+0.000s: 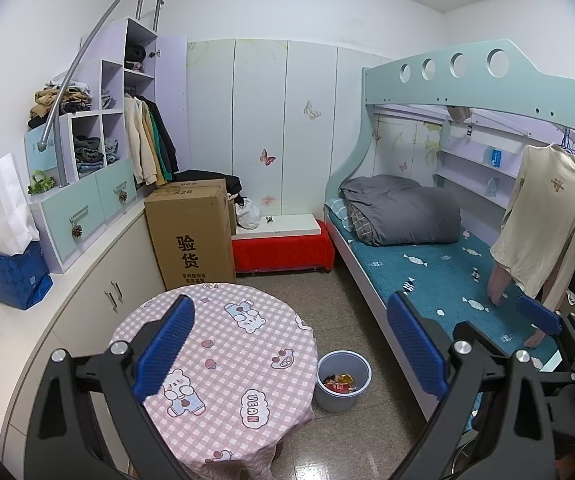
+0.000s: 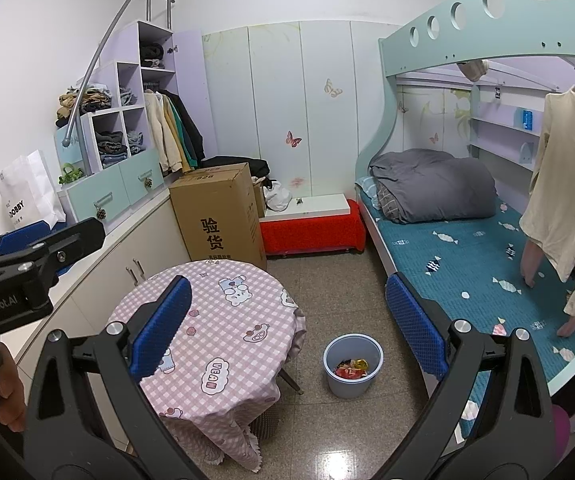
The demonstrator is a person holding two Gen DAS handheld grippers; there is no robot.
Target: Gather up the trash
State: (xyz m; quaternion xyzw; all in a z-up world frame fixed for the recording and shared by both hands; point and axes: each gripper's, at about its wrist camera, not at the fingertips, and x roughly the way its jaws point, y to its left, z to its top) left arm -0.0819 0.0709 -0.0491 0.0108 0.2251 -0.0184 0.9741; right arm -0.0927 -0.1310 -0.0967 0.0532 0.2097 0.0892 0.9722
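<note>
A grey-blue bin (image 1: 337,400) stands on the floor between the round table (image 1: 227,360) and the bed, with colourful wrappers (image 1: 340,383) inside. My left gripper (image 1: 290,302) hovers open above the table's near side, and nothing lies between its blue pads (image 1: 163,344). The right wrist view shows the same bin (image 2: 351,389) and wrappers (image 2: 352,367) below and to the right of the pink checked table (image 2: 223,320). My right gripper (image 2: 287,282) is also open and holds nothing. A hand holds the left gripper's body (image 2: 27,272) at that view's left edge.
A bunk bed (image 1: 427,280) with a grey duvet runs along the right, and a cream shirt (image 1: 543,220) hangs over it. A tall cardboard box (image 1: 191,236) and a red bench (image 1: 283,252) stand behind the table. Low cabinets (image 1: 99,280) line the left wall.
</note>
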